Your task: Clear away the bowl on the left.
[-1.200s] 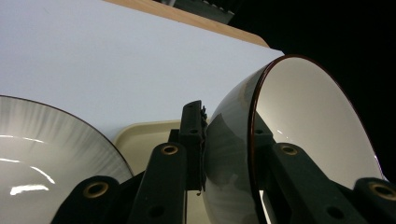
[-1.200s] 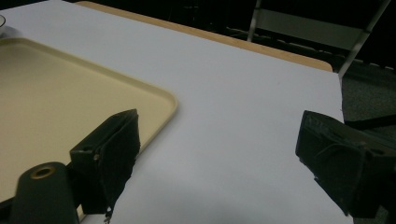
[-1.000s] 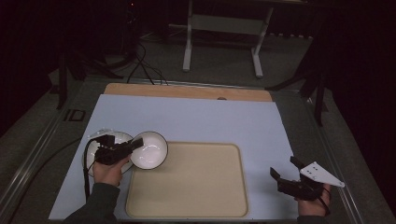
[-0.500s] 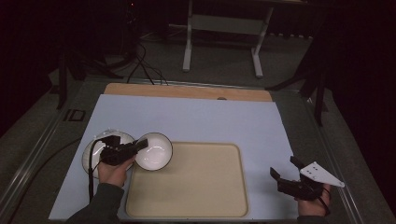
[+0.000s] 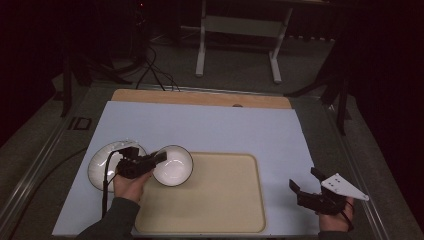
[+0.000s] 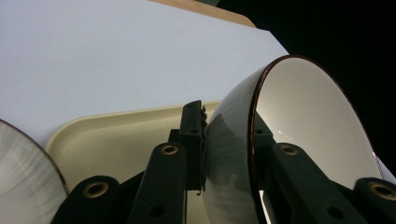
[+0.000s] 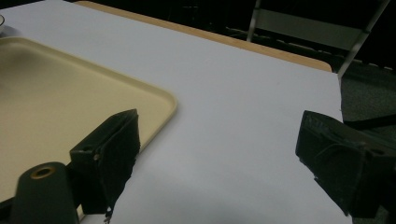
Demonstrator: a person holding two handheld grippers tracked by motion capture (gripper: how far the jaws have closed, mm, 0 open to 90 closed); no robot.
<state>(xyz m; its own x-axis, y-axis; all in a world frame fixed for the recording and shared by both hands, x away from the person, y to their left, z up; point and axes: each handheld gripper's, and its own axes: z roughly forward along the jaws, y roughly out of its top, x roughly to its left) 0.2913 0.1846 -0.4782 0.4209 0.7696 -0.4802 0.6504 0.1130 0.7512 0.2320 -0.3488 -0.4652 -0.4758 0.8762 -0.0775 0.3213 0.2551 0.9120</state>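
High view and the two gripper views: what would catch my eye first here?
A white bowl with a dark rim, pinched at its wall by the left gripper and tilted over the near left corner of a cream tray. Beside it on the pale table sits a second white dish. The right gripper gapes open, holding nothing.

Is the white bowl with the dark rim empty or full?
Empty: the white bowl with the dark rim, clamped by the left gripper, shows a bare white inside in the left gripper view.

White bowl (image 5: 173, 165) with dark-brown rim; beige tray (image 5: 215, 200).
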